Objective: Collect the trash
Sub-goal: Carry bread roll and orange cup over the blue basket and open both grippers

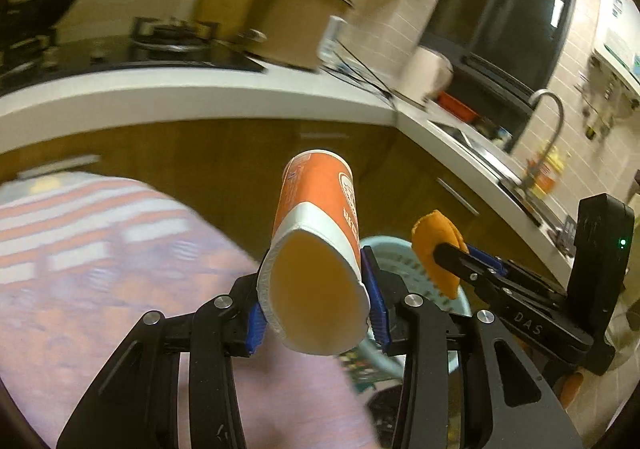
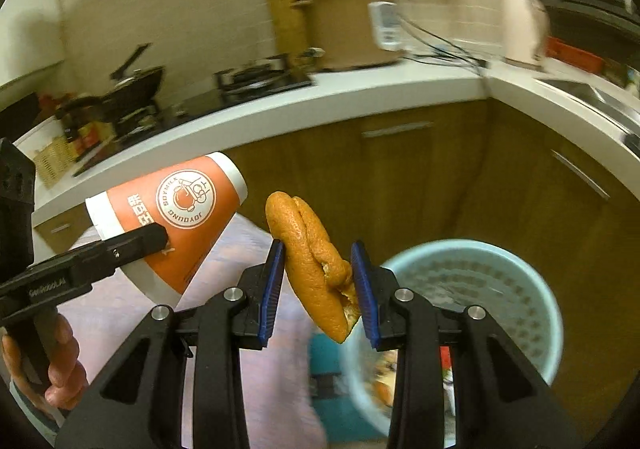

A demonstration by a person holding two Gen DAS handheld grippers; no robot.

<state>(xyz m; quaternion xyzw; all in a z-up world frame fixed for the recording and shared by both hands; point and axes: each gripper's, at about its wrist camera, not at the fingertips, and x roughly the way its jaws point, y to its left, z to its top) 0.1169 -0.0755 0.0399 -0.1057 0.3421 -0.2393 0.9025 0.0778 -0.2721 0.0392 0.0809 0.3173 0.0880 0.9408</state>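
Note:
An orange and white paper cup (image 1: 316,249) lies on its side between the blue pads of my left gripper (image 1: 316,309), which is shut on it and squeezes its rim oval. In the right wrist view the cup (image 2: 180,217) shows its round logo, with the left gripper (image 2: 156,237) clamping it near the rim. My right gripper (image 2: 318,289) is shut on a folded piece of orange peel (image 2: 312,261), which hangs above and just left of a pale blue perforated bin (image 2: 500,281). The left wrist view shows the peel (image 1: 430,237) and the right gripper (image 1: 448,253) over the bin (image 1: 400,253).
A white L-shaped counter (image 2: 360,97) over brown cabinets (image 2: 400,177) runs behind, carrying a stove (image 2: 256,77), a large pot (image 2: 352,25) and a faucet (image 1: 548,121). A pinkish patterned cloth (image 1: 100,249) lies at the left. A hand (image 2: 60,369) holds the left gripper. The bin holds some scraps.

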